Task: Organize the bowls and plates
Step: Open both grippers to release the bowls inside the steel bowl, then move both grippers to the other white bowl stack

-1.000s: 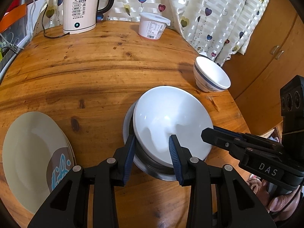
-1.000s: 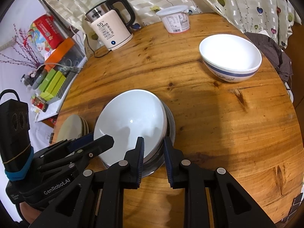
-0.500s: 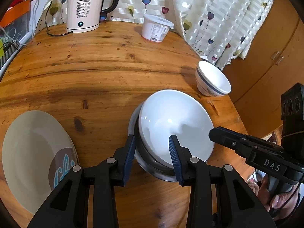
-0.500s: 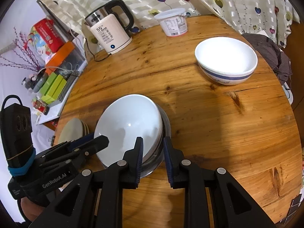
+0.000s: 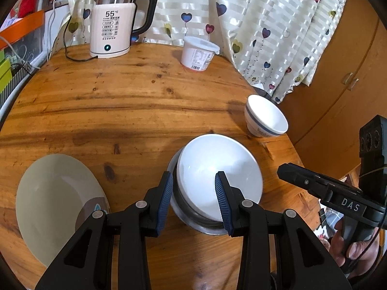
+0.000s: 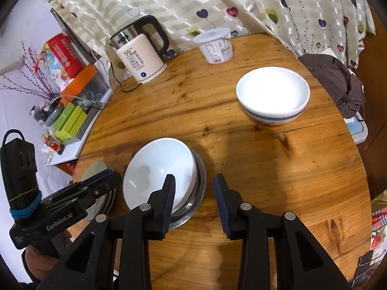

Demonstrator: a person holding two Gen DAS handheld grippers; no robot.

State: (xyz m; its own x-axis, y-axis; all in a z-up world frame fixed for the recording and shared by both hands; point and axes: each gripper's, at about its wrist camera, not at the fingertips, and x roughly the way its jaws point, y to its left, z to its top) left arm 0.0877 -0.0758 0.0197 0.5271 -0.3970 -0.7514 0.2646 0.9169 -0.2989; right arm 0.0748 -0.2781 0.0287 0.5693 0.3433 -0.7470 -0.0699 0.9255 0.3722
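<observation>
Your right hand-held gripper has just been opening; its jaws now stand released, with only the near rim of the metal bowl between them, untouched. Your left hand-held gripper is also released, straddling the white bowl nested in that metal bowl. Farther right on the desk sits the blue-banded bowl; plates lie near left.

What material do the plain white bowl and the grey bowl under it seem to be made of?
The plain white bowl looks like glazed ceramic or porcelain: smooth, glossy, with soft highlights. The grey bowl under it looks like stainless steel: a thin, shiny, mirror-like rim. Neither is certain from looks alone.
</observation>
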